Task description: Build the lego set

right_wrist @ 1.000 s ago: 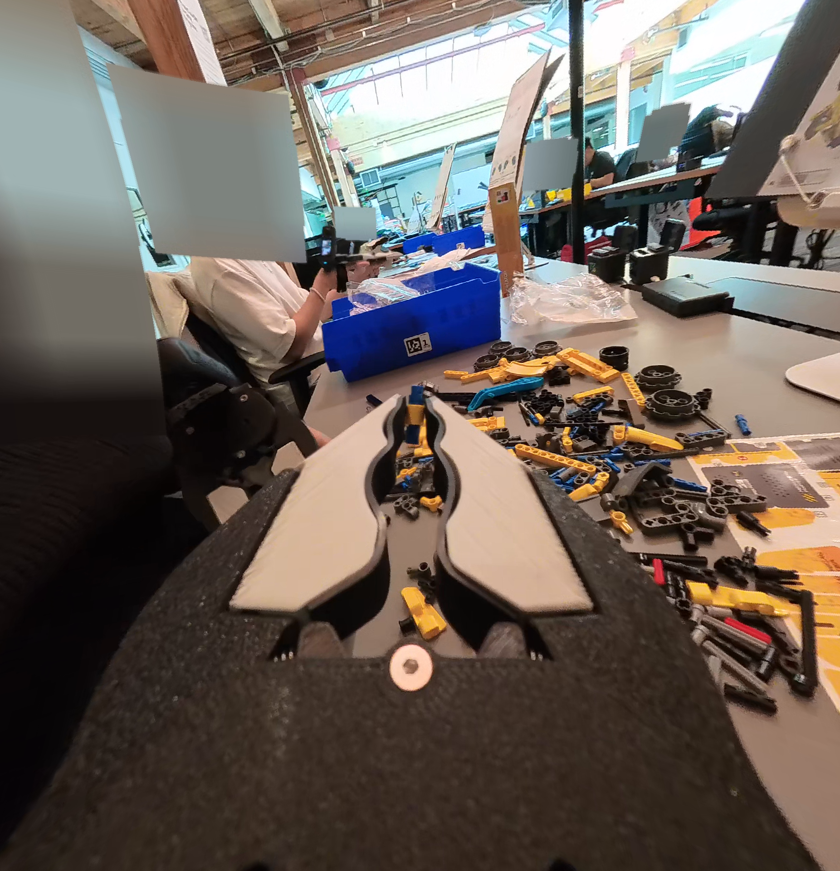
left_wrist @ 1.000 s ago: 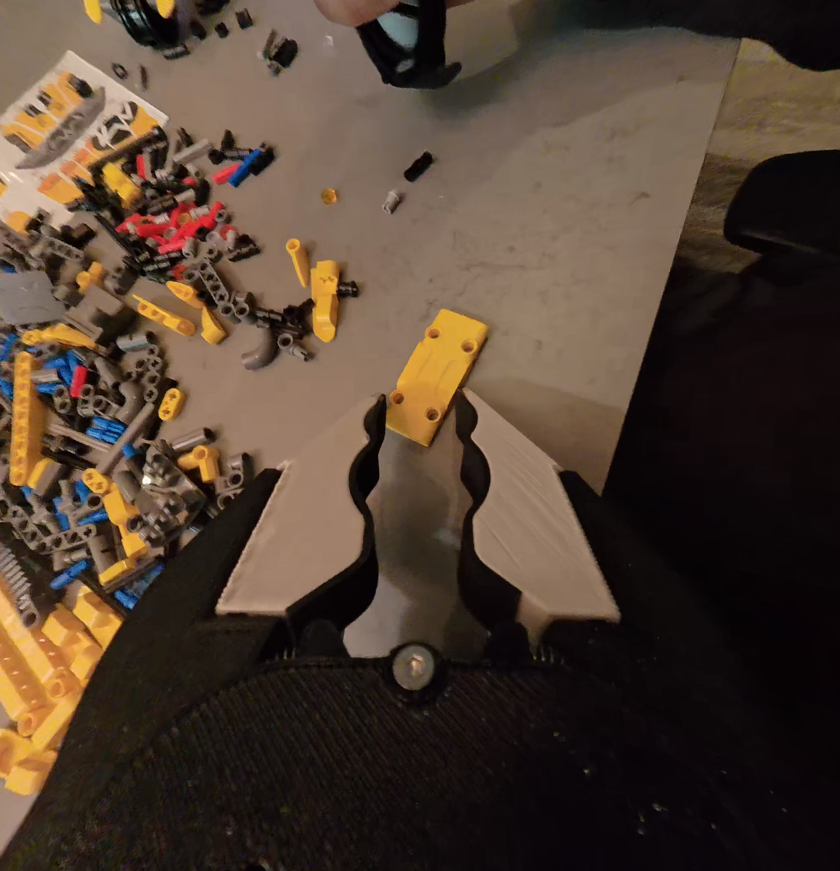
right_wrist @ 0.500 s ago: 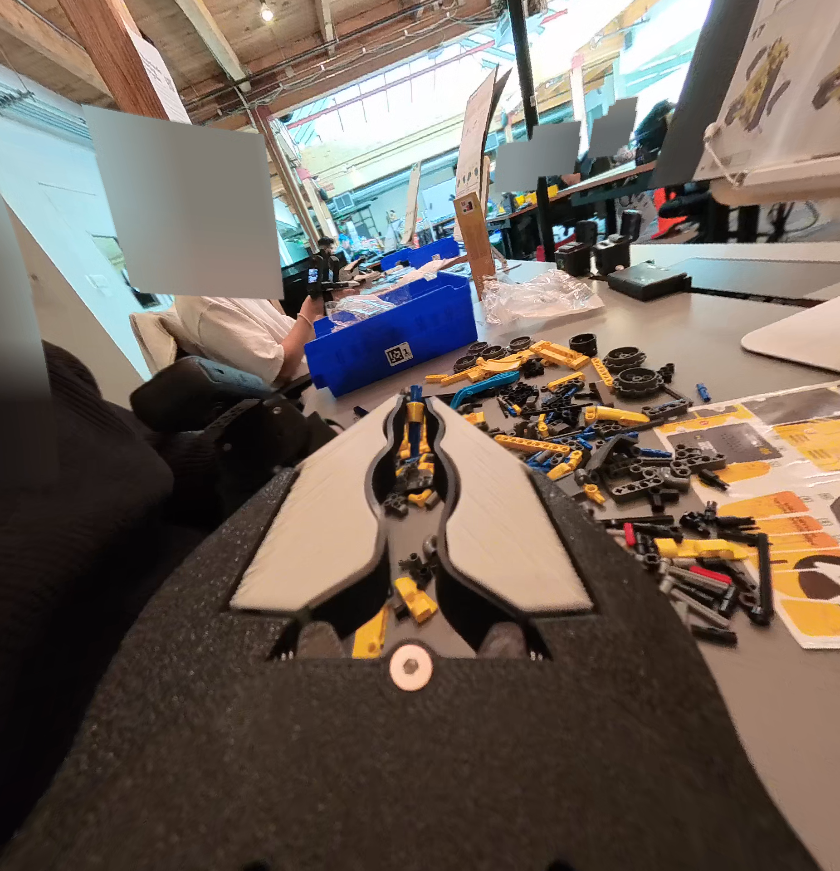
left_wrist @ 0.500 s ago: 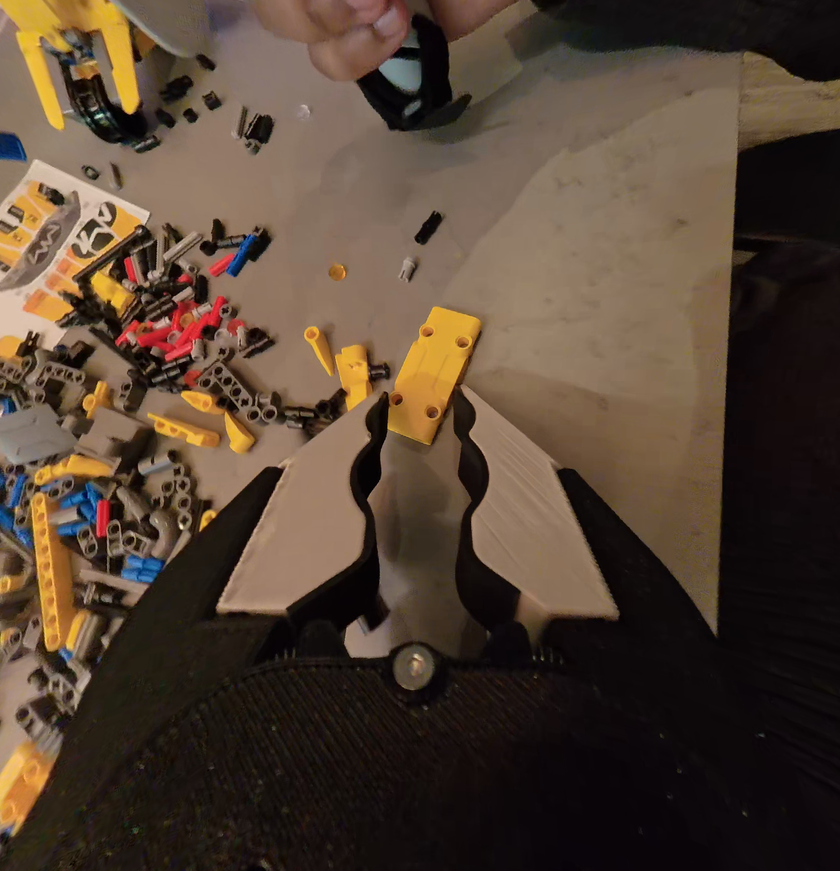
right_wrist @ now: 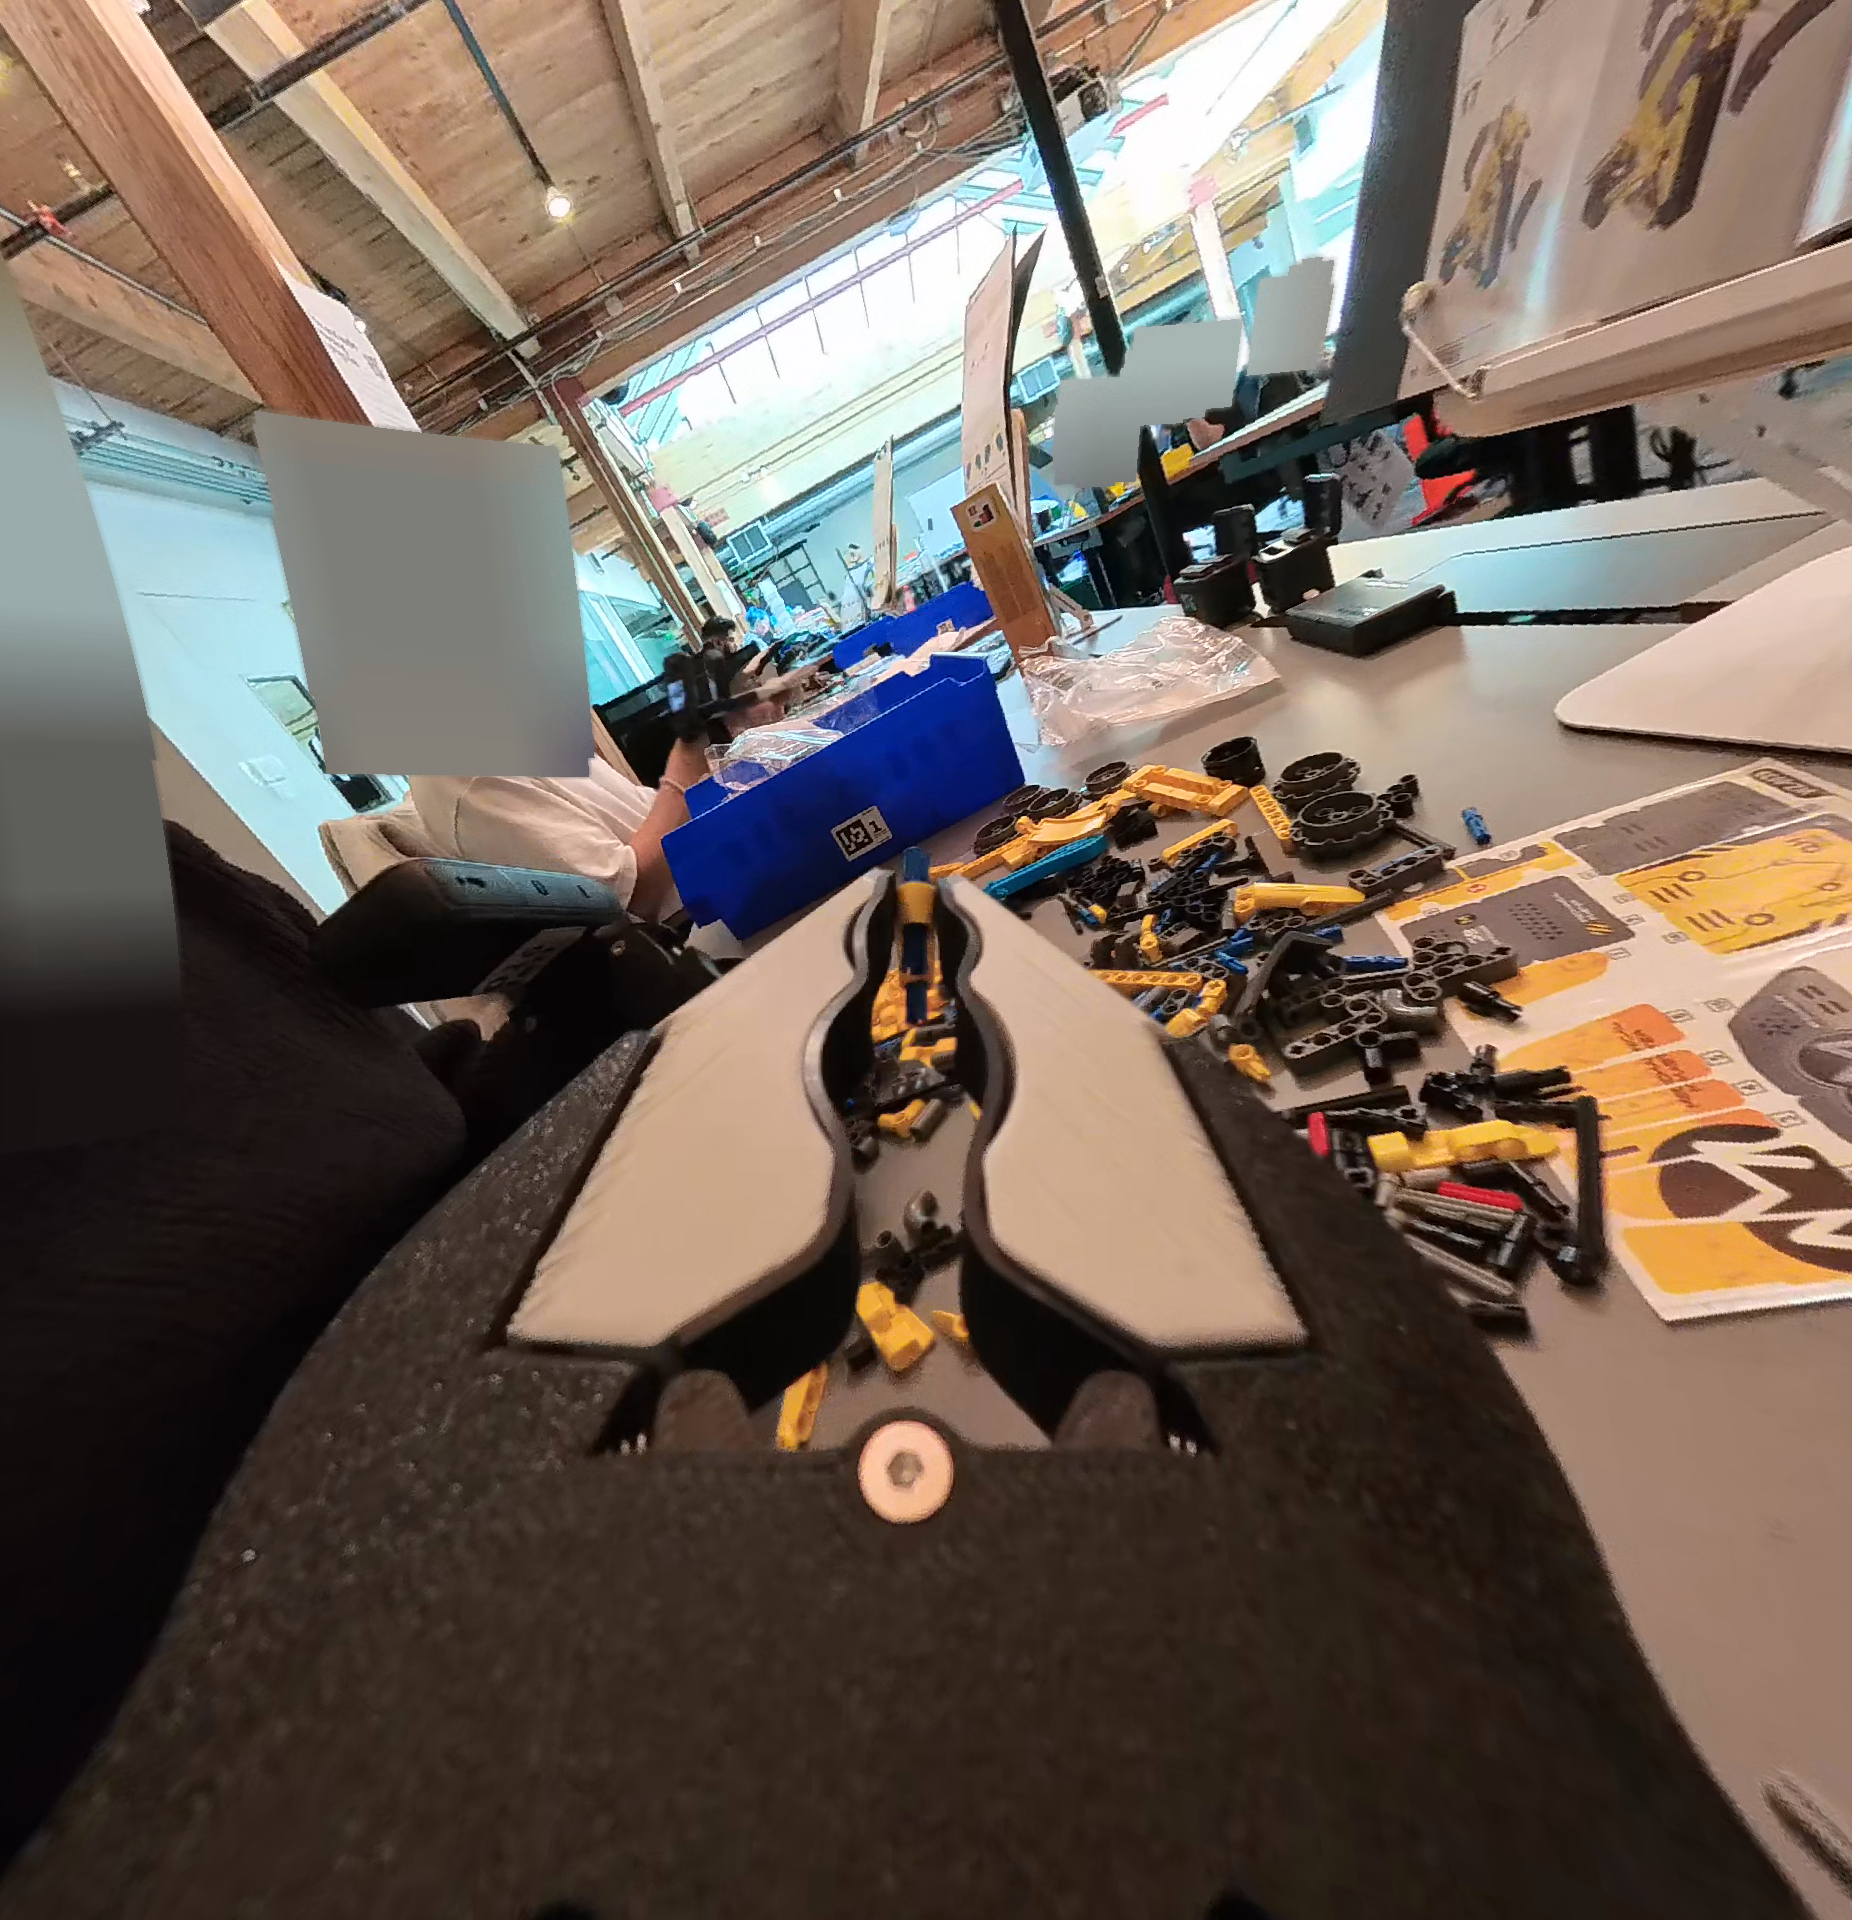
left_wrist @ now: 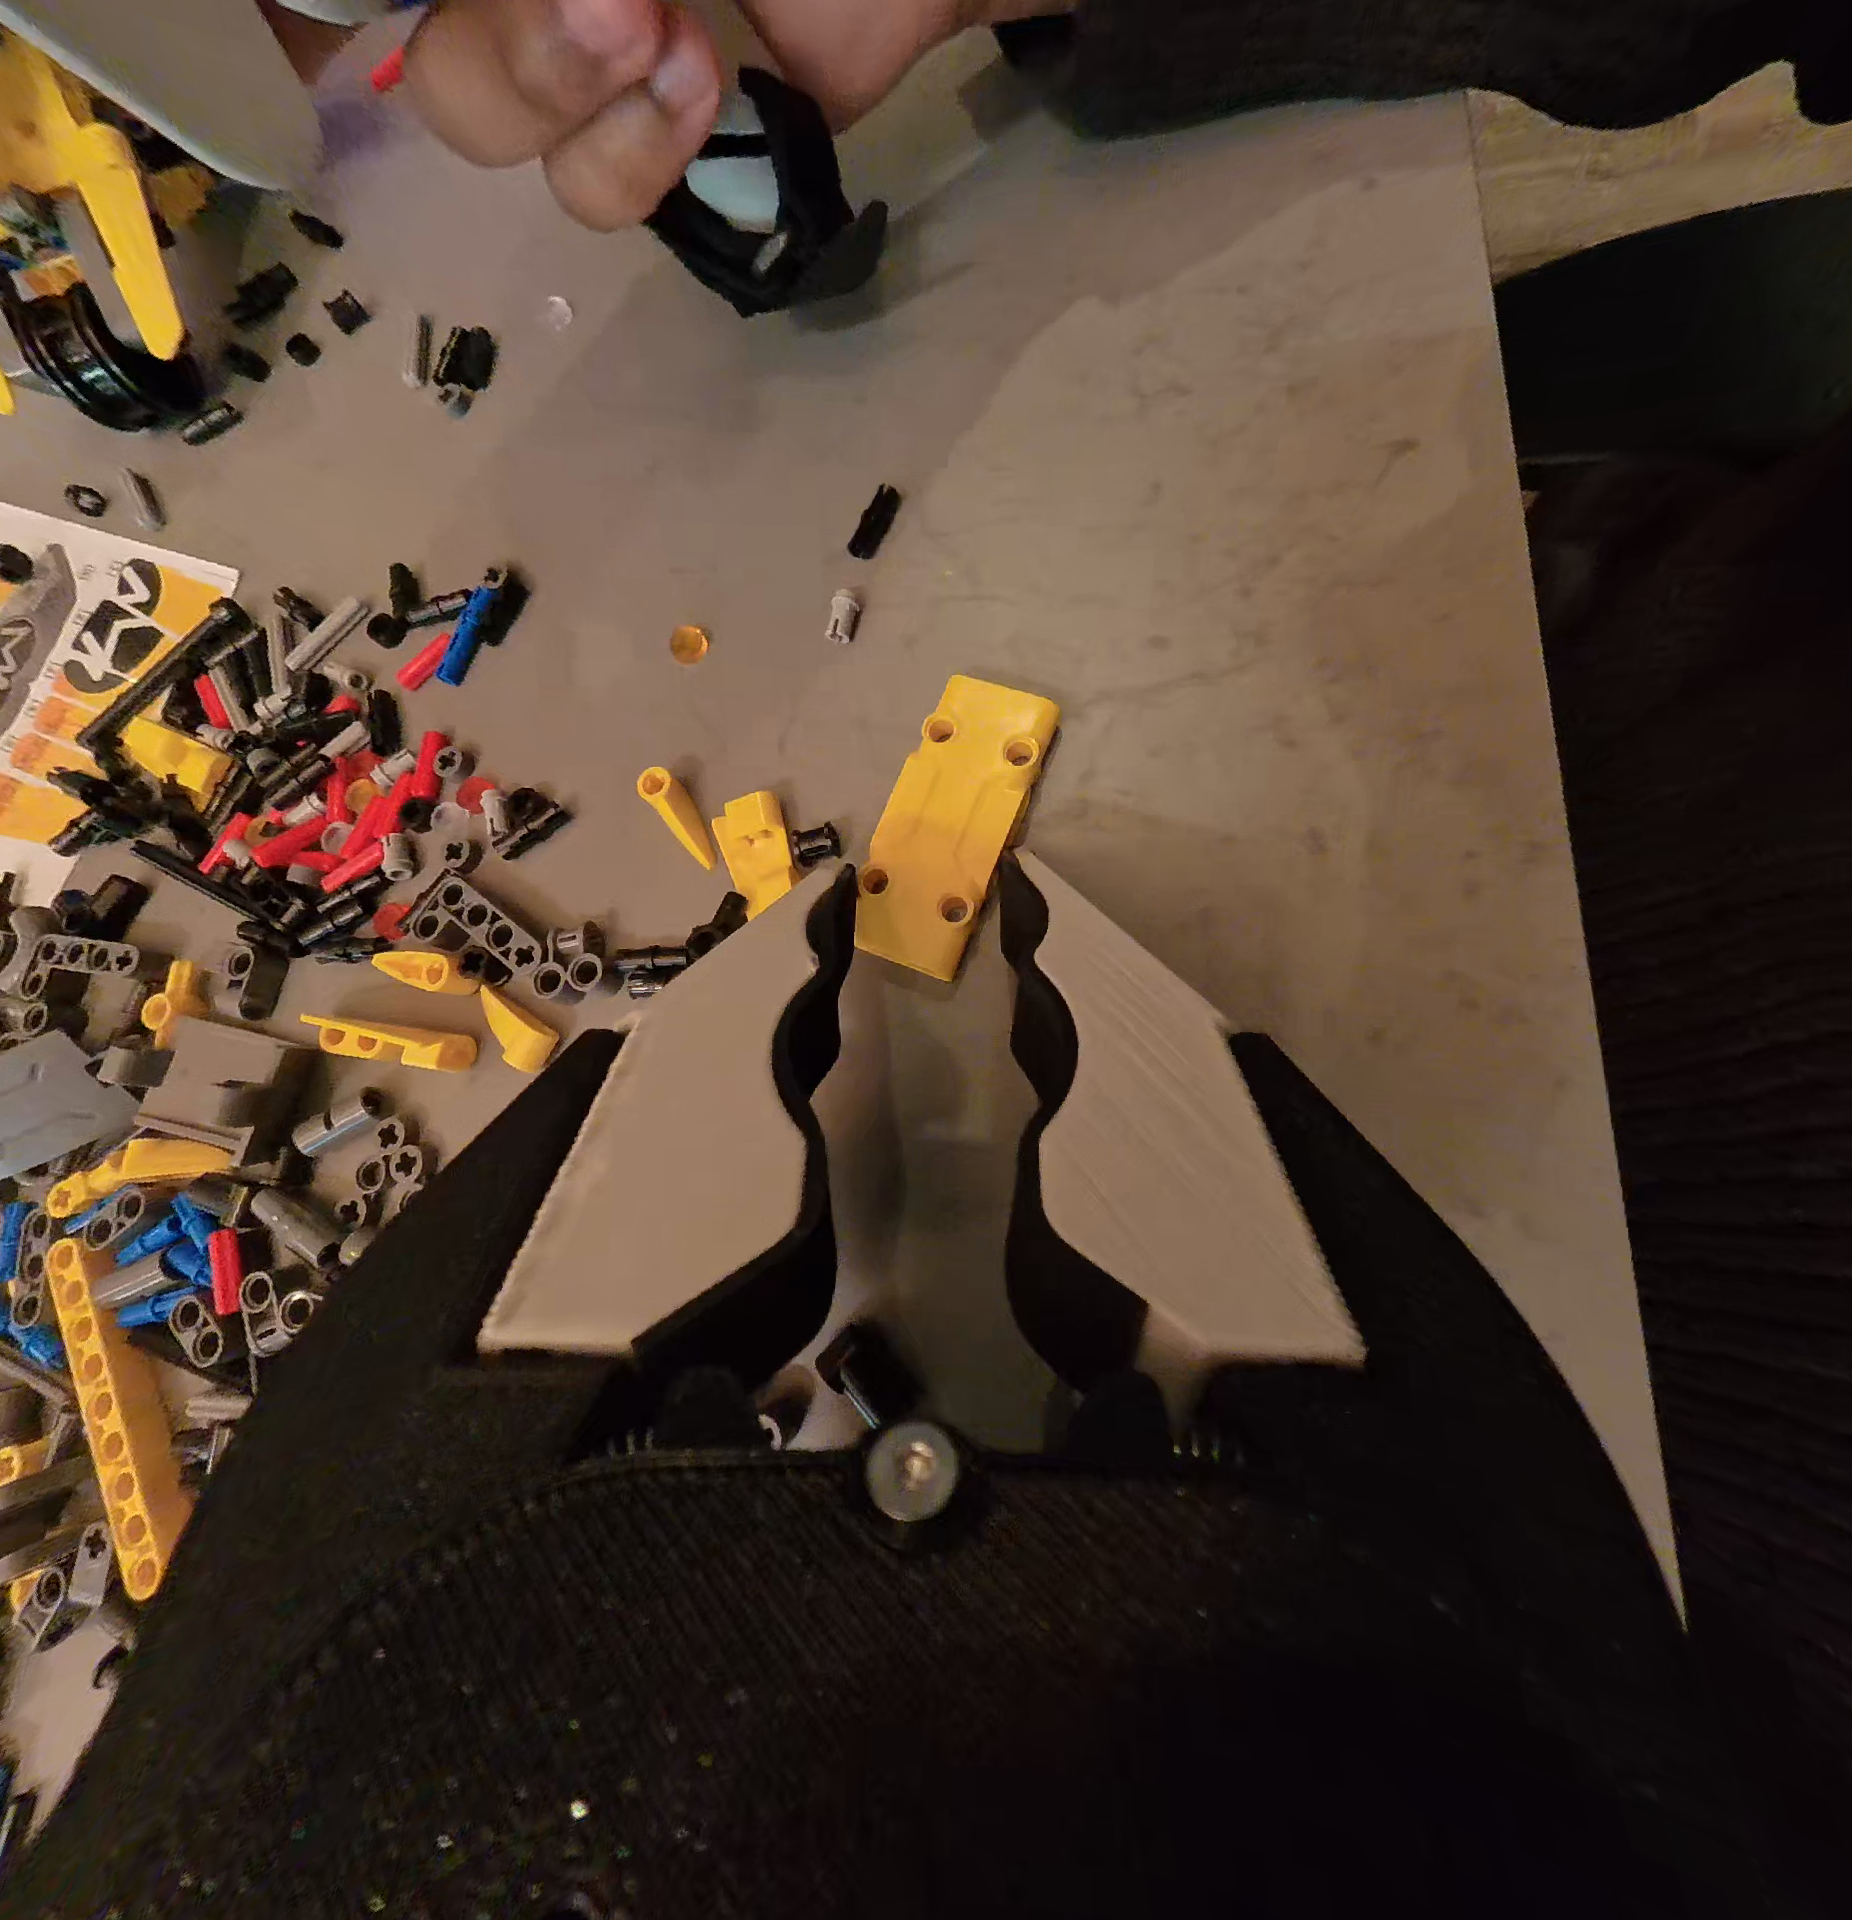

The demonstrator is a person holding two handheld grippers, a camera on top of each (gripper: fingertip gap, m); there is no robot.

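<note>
My left gripper [left_wrist: 927, 878] is shut on the near end of a yellow Lego panel [left_wrist: 958, 810] with several holes and holds it over the grey table [left_wrist: 1213, 520]. My right gripper [right_wrist: 917, 888] is shut on a small blue and yellow piece [right_wrist: 914, 920] at its tips, above the loose parts. A partly built yellow model [left_wrist: 80, 197] sits at the far left of the left wrist view. A hand [left_wrist: 589, 94] on a black strap is just above it. Loose yellow, red, blue and black parts [left_wrist: 309, 831] are heaped left of the panel.
The table's edge [left_wrist: 1524, 831] runs close on the right, with a black chair beyond. A sticker sheet [right_wrist: 1680, 1039], black wheels [right_wrist: 1317, 800], a blue bin [right_wrist: 849, 821], plastic bags and a monitor base [right_wrist: 1732, 675] are on the table. A person sits behind the bin. My hands' fingertips stand some 15 cm from each other. The partly built yellow model [left_wrist: 80, 197] is closer to my right gripper, around 20 cm from its tips; the left tips are 25 cm off.
My left gripper has carried the yellow panel forward, toward the hand and the yellow model. My right gripper has shifted and tilted, still holding its small piece.
</note>
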